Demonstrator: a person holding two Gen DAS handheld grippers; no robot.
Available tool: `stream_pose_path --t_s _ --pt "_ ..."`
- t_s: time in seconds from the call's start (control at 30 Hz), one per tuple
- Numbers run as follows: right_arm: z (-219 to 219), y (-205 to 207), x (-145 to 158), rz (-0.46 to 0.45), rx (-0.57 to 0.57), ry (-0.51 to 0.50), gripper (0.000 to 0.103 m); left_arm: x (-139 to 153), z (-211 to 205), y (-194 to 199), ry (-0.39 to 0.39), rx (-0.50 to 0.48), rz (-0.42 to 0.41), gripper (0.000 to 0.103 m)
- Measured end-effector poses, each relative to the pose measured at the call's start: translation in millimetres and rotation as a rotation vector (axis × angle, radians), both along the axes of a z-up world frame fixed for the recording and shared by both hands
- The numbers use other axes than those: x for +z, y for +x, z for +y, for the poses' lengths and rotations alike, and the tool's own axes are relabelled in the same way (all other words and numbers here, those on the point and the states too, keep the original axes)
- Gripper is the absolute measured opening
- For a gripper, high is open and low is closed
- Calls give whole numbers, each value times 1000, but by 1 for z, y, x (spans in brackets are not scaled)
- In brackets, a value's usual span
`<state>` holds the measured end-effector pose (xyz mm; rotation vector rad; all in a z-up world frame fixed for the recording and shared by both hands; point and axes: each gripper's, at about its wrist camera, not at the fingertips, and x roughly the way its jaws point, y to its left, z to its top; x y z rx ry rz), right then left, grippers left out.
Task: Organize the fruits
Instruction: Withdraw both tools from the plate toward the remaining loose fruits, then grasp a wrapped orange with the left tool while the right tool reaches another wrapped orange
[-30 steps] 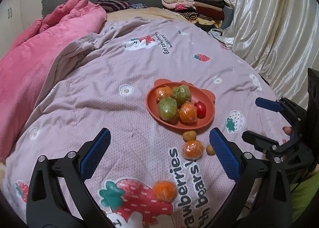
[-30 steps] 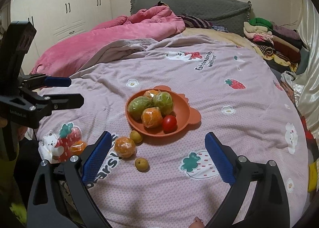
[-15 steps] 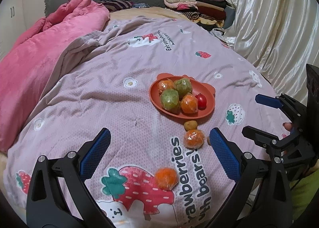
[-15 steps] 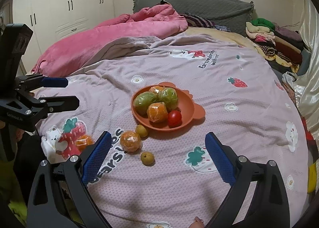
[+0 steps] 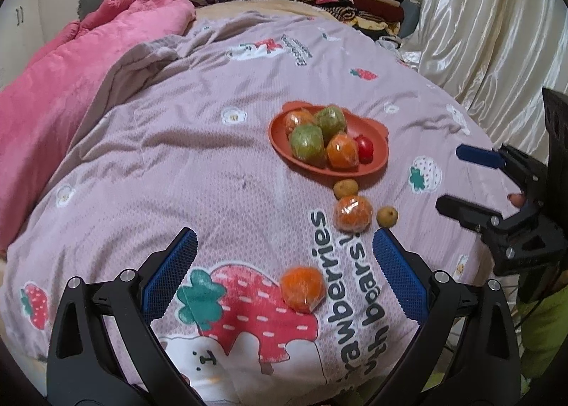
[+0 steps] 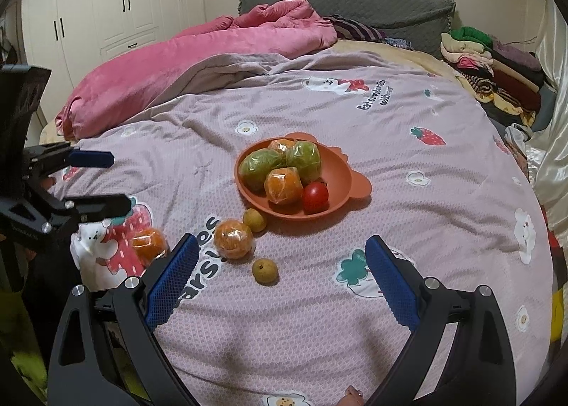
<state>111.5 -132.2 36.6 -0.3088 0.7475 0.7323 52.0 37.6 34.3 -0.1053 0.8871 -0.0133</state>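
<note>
An orange bear-eared plate [image 5: 376, 161] [image 6: 340, 175] on the bed holds two wrapped green fruits, two wrapped oranges and a red tomato [image 6: 315, 196]. Loose on the quilt lie a wrapped orange [image 5: 353, 213] [image 6: 233, 239], a second wrapped orange [image 5: 302, 288] [image 6: 149, 245] and two small yellow-brown fruits [image 5: 345, 188] [image 5: 387, 216]. My left gripper [image 5: 284, 276] is open and empty, just above the nearer orange. My right gripper [image 6: 280, 278] is open and empty, with a small yellow fruit [image 6: 265, 271] between its fingers' line.
A pink quilt [image 6: 198, 58] is bunched at the far left of the bed. Folded clothes [image 6: 497, 65] are stacked at the far right by a satin curtain [image 5: 479, 26]. White wardrobes [image 6: 106, 8] stand behind. The bed edge runs near both grippers.
Both grippers have drawn back and up a little, so the plate and loose fruits sit farther off. Nothing was grasped and the fruits lie where they were.
</note>
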Motion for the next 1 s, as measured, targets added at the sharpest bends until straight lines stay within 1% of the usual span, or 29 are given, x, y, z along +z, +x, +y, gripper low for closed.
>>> stream_pose_path --t_s 0.13,0.4,0.7,0.83,0.9,0.97,1.0 --pt "0 0 0 1 0 0 94 -9 0 -4 10 -5 18 93" --pt "-3 -1 -5 14 3 -7 94 -30 2 -13 5 -17 71 93" --pt "3 0 -14 38 25 -23 94 -39 -5 -13 11 -45 81 93" --pt "7 4 -20 59 39 -26 94 -45 -7 -11 -17 -45 77 93" --pt "10 6 -23 71 50 -24 94 -48 -9 -10 -25 -55 82 89" --pt "13 8 -25 78 58 -26 94 -51 -11 -8 -33 -64 86 81" --pt "15 10 -27 81 63 -30 94 -52 -12 -8 -37 -68 88 78"
